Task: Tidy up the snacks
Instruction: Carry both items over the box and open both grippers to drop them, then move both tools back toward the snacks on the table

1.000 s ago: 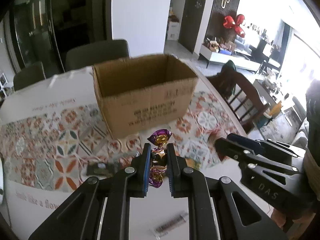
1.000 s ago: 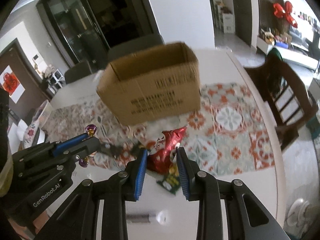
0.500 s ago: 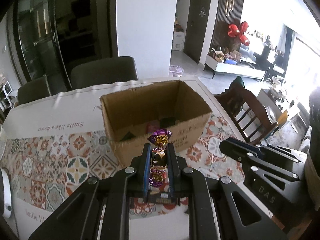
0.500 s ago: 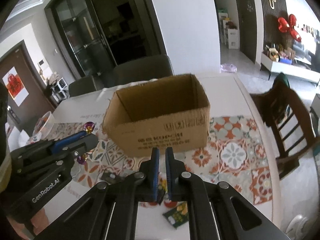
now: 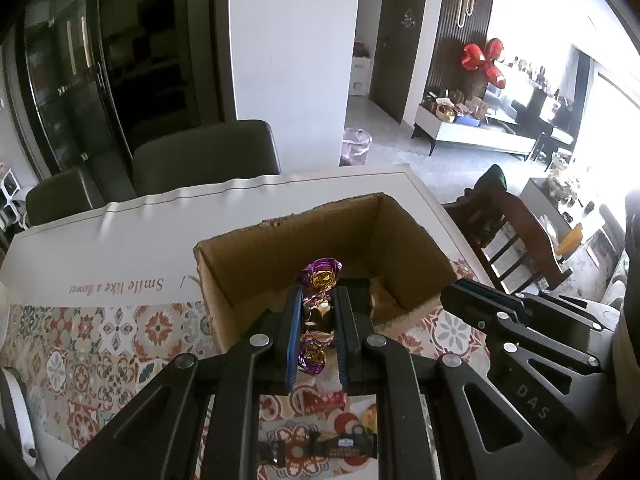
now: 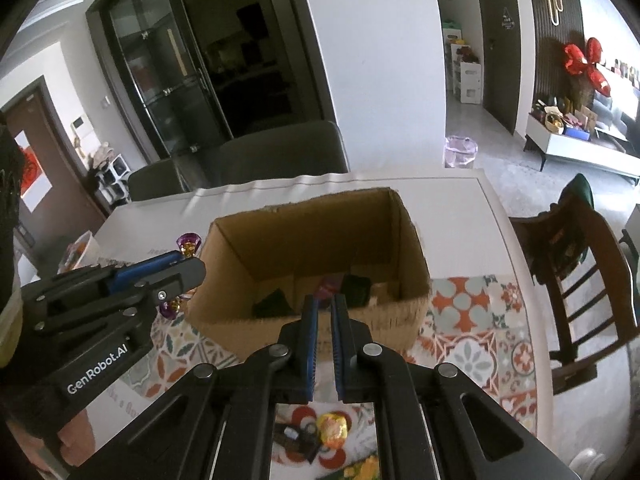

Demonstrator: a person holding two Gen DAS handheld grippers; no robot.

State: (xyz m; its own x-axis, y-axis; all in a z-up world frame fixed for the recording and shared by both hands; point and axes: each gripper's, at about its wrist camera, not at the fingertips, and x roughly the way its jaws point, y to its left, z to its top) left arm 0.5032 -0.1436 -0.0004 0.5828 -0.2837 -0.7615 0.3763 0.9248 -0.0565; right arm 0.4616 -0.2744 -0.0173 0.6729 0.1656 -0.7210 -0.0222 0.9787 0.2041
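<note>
Your left gripper (image 5: 316, 312) clamps a purple-gold candy (image 5: 319, 280) above the cardboard box (image 5: 412, 240); your right gripper (image 6: 324, 308), nearly closed and empty, hovers over its near wall.

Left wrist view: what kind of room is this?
Most likely a home dining area open to a living room: a dining table with a patterned cloth, chairs around it, and a low TV cabinet beyond.

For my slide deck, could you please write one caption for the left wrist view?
Left gripper holds a purple-and-gold wrapped candy above the open cardboard box.
</note>
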